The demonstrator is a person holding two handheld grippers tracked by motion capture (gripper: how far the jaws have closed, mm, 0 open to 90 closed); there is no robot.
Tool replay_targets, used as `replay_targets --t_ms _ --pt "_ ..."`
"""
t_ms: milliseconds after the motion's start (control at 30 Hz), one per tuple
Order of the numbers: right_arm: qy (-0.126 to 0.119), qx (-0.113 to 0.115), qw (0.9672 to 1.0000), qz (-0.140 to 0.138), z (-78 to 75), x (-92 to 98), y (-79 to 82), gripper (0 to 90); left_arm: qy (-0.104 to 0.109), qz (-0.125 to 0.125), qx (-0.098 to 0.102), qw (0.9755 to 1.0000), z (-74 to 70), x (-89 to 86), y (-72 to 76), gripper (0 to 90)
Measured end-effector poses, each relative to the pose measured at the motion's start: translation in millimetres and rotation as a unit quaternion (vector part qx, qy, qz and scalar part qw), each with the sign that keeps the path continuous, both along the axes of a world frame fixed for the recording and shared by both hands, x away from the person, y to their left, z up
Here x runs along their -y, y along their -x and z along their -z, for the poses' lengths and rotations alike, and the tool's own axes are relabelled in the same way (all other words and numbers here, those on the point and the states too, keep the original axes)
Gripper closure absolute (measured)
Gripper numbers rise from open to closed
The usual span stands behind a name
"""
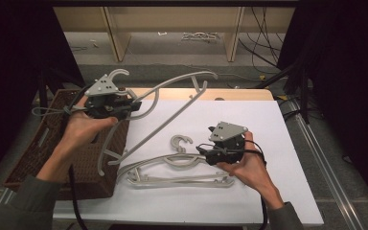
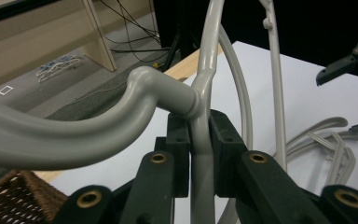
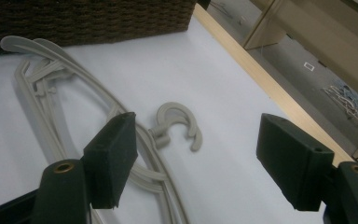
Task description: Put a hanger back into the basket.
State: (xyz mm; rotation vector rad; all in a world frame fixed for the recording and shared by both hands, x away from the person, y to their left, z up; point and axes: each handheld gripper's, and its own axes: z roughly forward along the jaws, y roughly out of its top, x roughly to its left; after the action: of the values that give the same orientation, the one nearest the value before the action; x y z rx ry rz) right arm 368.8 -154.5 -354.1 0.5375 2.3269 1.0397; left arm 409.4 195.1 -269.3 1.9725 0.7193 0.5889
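Grey hanger sits clamped in your left claw; your right claw gapes above another hanger on the surface.

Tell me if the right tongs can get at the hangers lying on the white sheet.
Probably yes. The right tongs stand open just beside the hangers, hook ahead, with nothing between; the left tongs hold another hanger off to the side.
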Motion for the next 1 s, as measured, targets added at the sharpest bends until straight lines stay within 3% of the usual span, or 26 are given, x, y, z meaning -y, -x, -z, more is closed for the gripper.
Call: replay_targets --t_ms 33,167,200,467,533,700,900,1000 --pt "-0.001 -0.003 1.0 0.001 0.1 0.3 0.5 30.0 0.007 -0.004 -0.001 1.0 -1.1 -3.0 0.1 80.3" --pt "0.001 -0.004 1.0 0.003 0.8 2.1 -0.6 30.0 -0.016 -0.021 0.0 0.9997 -4.8 -18.4 -0.3 80.1" --pt "0.001 -0.003 1.0 0.005 1.1 2.1 -0.8 30.0 -0.01 -0.027 -0.001 0.9996 -4.0 -20.9 0.0 80.1" --pt "0.003 -0.013 0.9999 0.006 4.3 2.0 -1.2 30.1 -0.028 -0.055 -0.002 0.9981 -3.1 -55.3 0.9 80.1" --pt "0.004 -0.013 0.9999 0.006 5.2 2.3 -1.9 30.1 -0.021 -0.061 0.003 0.9979 -2.3 -62.8 -0.1 80.2" --pt "0.003 -0.014 0.9999 0.005 7.5 1.3 -2.6 30.0 -0.021 -0.083 0.008 0.9963 -1.7 -83.7 -1.0 80.1" --pt "0.0 -0.018 0.9998 0.009 9.3 0.9 -2.7 28.5 -0.021 -0.114 0.017 0.9932 2.0 -109.8 -5.1 80.1" --pt "-0.002 -0.017 0.9998 0.01 10.2 0.9 -3.3 28.2 -0.031 -0.13 0.02 0.9908 6.0 -121.3 -8.1 80.1"
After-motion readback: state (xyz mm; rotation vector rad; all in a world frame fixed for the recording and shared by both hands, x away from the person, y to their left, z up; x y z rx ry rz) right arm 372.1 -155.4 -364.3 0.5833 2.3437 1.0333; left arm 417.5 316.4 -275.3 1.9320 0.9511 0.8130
